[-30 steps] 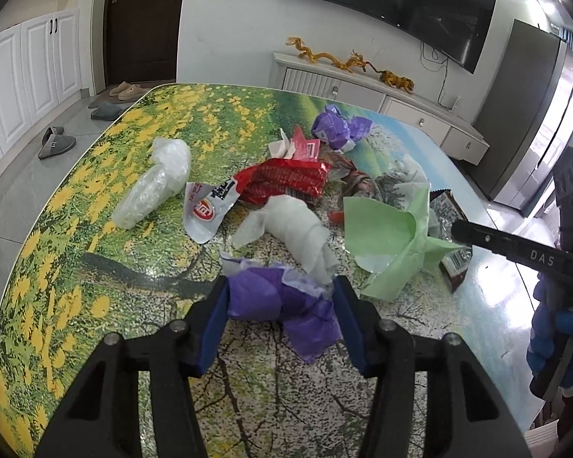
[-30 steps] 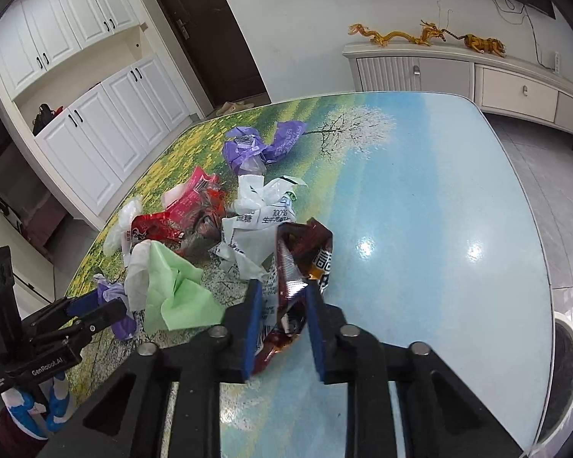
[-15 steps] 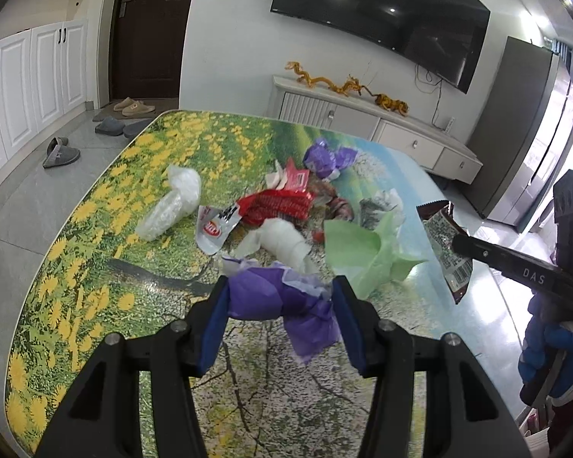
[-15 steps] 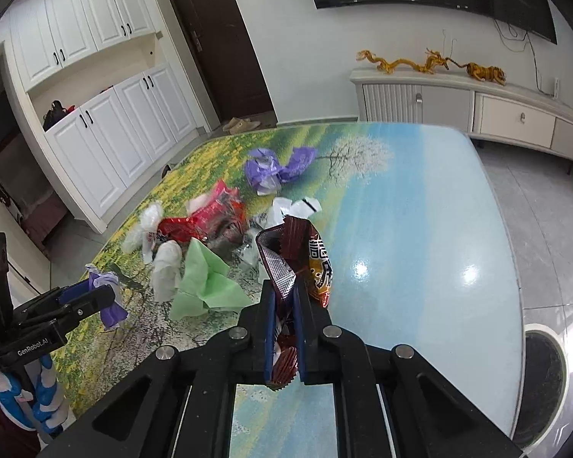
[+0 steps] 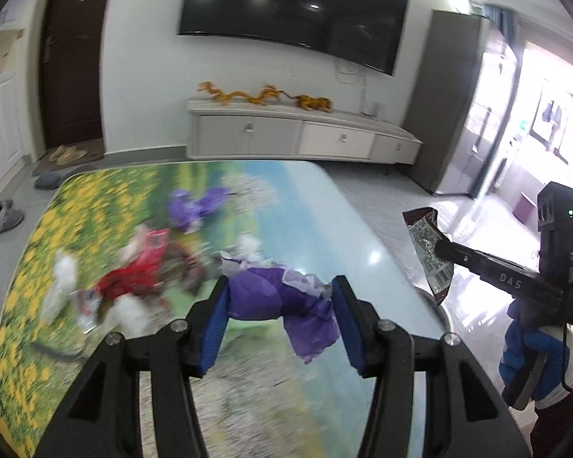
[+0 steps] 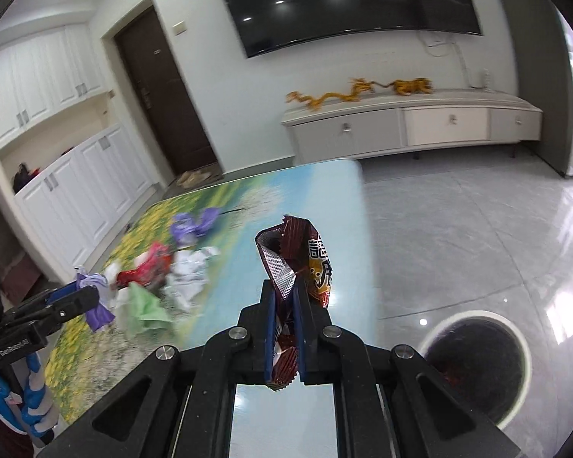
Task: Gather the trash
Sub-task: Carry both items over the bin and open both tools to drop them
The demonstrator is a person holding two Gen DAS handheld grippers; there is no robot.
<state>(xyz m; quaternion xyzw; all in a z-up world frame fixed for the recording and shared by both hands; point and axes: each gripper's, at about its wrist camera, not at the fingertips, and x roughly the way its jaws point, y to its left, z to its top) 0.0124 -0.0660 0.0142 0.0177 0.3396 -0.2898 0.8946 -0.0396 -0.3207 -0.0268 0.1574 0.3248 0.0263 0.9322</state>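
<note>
The left gripper (image 5: 279, 301) is clamped on a crumpled purple bag (image 5: 282, 299), its blue pads pressed against both ends so the bag hangs clear above the table (image 5: 324, 206), a loose flap drooping below the right pad. The right gripper (image 6: 285, 305) is squeezed tight on a dark red snack wrapper (image 6: 298, 263), the pads nearly together with the foil sticking up above them and a crimped end showing below; it hovers over the table's near right edge. From the left wrist view that same wrapper (image 5: 428, 252) sits out past the table's right side, over the floor. Down on the floor, right of the table's near corner, stands a round bin (image 6: 477, 366) with a dark inside. Farther in on the table, left of centre, lies a blurred heap of rubbish: a green bag (image 6: 145, 305), white crumpled wrappers (image 6: 191, 271) and a red packet (image 5: 133, 274), with a second purple bag (image 5: 195, 206) just beyond them towards the table's far end. Past the table's far edge a long white cabinet (image 5: 298, 137) stands against the wall.
</note>
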